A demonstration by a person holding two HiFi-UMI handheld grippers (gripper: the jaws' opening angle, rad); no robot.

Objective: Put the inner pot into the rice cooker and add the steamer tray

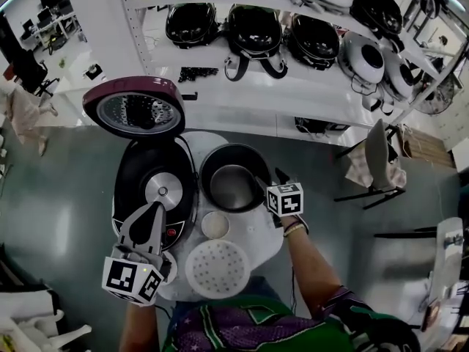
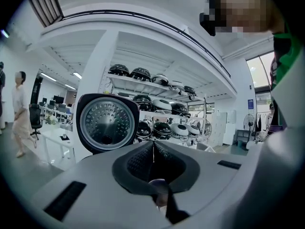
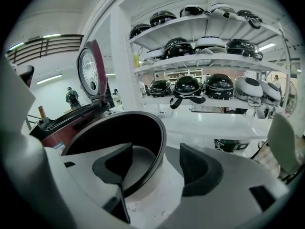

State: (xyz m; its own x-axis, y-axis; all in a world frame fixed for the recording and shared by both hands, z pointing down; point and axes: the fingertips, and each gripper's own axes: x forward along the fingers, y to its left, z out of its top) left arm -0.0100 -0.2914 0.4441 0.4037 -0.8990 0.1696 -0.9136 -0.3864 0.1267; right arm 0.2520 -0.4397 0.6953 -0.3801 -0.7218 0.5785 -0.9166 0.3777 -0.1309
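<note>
Nearest the person, the tray (image 1: 218, 268), a white perforated disc, lies flat at the front of the table (image 1: 258, 235). It looks light and stiff, best pinched at its edge. Beside it the left claw (image 2: 153, 159) is pressed together on nothing and points over the front of the cooker (image 1: 150, 189). A small round dish (image 1: 215, 225) sits between tray and pot. The pot (image 3: 128, 142) stands upright on the table just right of the cooker, not yet in it. It reads as rigid metal with a dark lining and a thin smooth wall, moderately heavy and likely to slip or tip in a one-sided hold. The sound grip is on the rim, one jaw inside and one outside, squeezed firmly. The right claw (image 3: 157, 168) is spread wide at the pot's near right rim. Its left jaw is over the bowl and its right jaw outside the wall, and neither pad seems to press yet. Beyond, the cooker's well is empty, its lid (image 1: 134, 107) raised.
</note>
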